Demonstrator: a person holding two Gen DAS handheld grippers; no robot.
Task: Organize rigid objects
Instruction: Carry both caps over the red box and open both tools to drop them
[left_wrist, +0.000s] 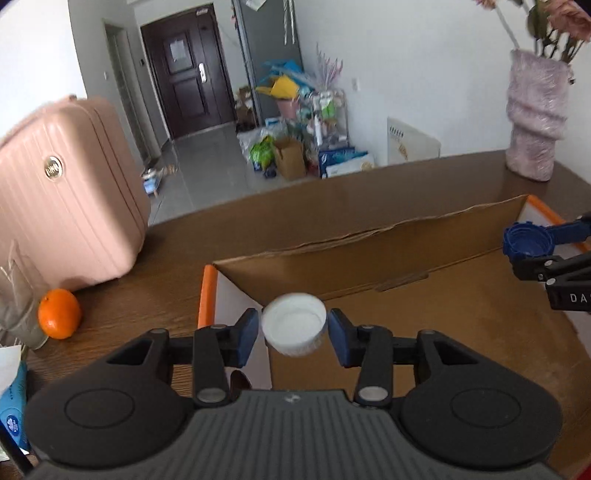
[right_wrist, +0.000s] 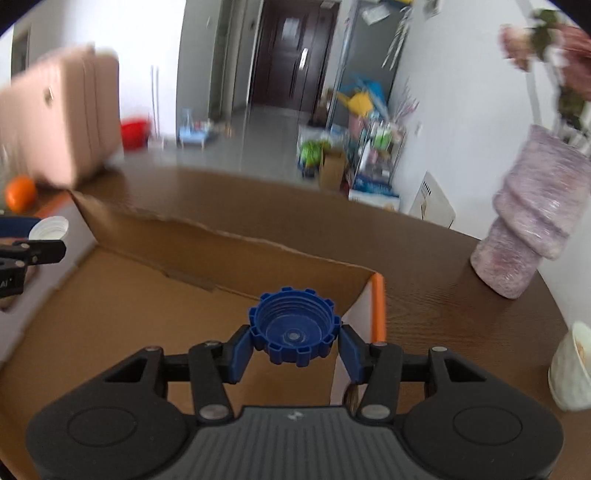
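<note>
Caps both gripped, white cap (left_wrist: 294, 324) in left gripper (left_wrist: 293, 332), blue cap (right_wrist: 293, 326) in right gripper (right_wrist: 294, 345), over cardboard box (left_wrist: 369, 258), orange (left_wrist: 59, 313) at 9 o'clock, nothing dropped in yet.

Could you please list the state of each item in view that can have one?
white cap: open side up, between the left gripper fingers with small gaps showing.
blue cap: open side up, clamped by the right gripper.
cardboard box: open, nothing visible inside.
vase: upright, holding flowers.
</note>
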